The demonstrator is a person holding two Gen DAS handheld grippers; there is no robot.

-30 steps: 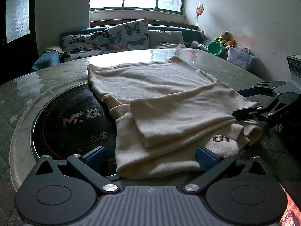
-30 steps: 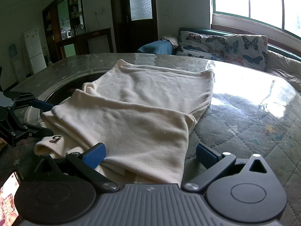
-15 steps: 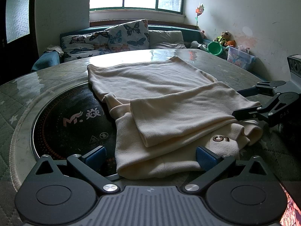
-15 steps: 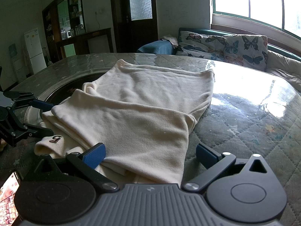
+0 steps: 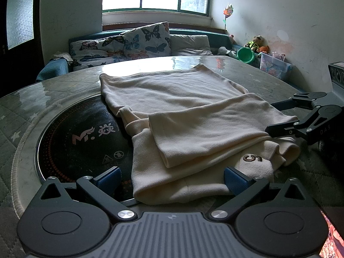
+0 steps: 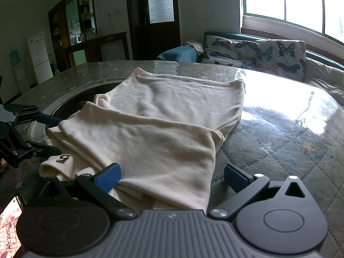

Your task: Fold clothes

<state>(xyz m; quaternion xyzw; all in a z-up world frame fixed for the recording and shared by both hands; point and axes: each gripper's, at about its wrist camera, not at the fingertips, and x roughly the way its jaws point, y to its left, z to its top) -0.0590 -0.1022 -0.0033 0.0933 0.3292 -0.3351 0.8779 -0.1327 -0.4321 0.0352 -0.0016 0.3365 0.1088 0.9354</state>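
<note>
The left gripper and right gripper, both spread wide, frame the cream fleece garment on the glass-covered round table, and should pinch both near corners evenly.

Cream fleece garment lies flat ahead of my fingers, partly folded; one panel doubled across the body; a brown embroidered "5" faces up near my left gripper's right fingertip; the near folded edge sits between my right gripper's fingers.
</note>
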